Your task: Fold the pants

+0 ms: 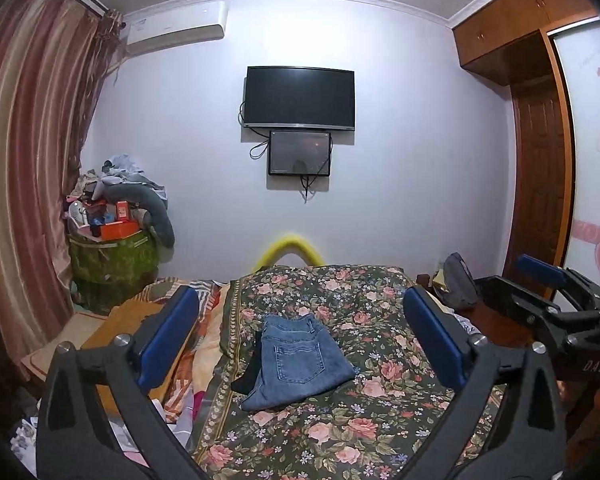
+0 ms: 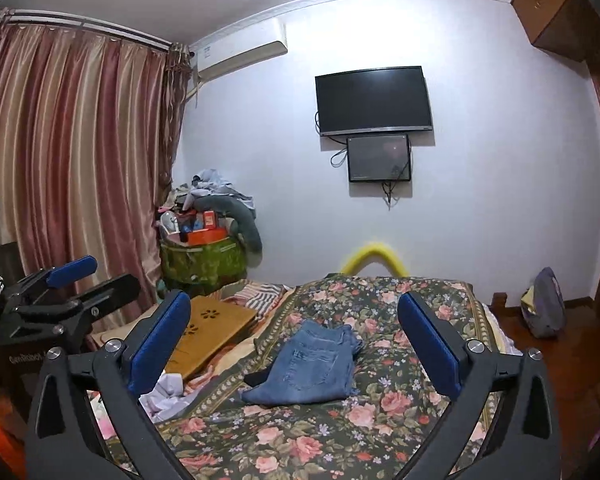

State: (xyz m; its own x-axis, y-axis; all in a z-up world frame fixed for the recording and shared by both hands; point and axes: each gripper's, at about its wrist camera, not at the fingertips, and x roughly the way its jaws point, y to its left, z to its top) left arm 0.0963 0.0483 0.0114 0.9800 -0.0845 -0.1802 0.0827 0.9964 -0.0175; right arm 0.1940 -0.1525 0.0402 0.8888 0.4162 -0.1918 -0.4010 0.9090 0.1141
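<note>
Both grippers, left gripper (image 1: pixel 300 344) and right gripper (image 2: pixel 294 344), gape wide and empty above the folded blue denim pants (image 1: pixel 300 364) on the floral quilt (image 1: pixel 380 420).

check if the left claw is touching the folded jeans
Apart. In the left wrist view the left claw is wide open, both blue fingers stand clear of the folded jeans, which lie alone on the floral bedspread.

Bed with a dark floral quilt (image 1: pixel 380 412), filling the lower centre of both views. At the quilt's centre lie folded blue jeans (image 1: pixel 300 360), back pocket up, a black item (image 1: pixel 246 376) showing at their left edge. On the bed at lower left: a tan board (image 2: pixel 212 332) with flower cut-outs, striped cloth (image 2: pixel 260 294), white fabric (image 2: pixel 168 394).
</note>
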